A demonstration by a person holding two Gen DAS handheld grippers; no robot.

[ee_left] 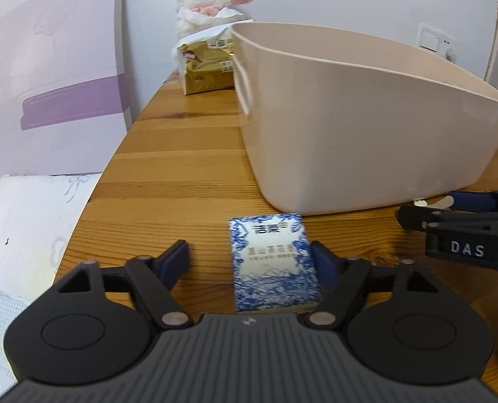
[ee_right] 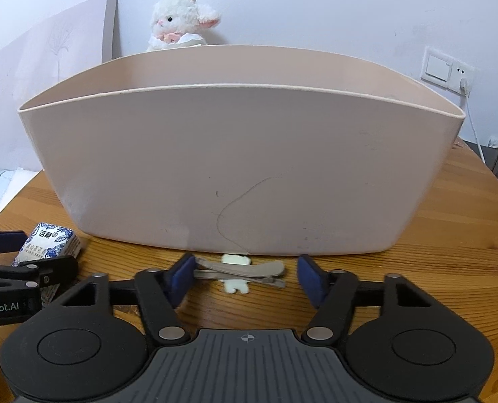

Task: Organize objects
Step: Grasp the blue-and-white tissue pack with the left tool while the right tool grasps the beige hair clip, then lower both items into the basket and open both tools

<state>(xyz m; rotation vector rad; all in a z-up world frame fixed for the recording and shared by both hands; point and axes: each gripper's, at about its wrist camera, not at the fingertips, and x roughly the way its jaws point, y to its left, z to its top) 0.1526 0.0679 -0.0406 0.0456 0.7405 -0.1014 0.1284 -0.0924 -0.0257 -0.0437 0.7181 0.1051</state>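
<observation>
The blue-and-white tissue pack [ee_left: 274,263] lies on the wooden bench [ee_left: 181,174], just in front of the beige basket [ee_left: 366,127]. The left tongs [ee_left: 252,263] are wide open around it; the right pad touches its side, the left pad is apart. The hair clip [ee_right: 240,270] lies beside the basket wall, between the wide-open right tongs [ee_right: 247,280], which hold nothing. A plush lamb [ee_right: 178,21] sits behind the basket.

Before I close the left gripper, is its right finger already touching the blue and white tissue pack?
Touching: in the left wrist view the right finger sits against the tissue pack; the other finger is clear.
</observation>
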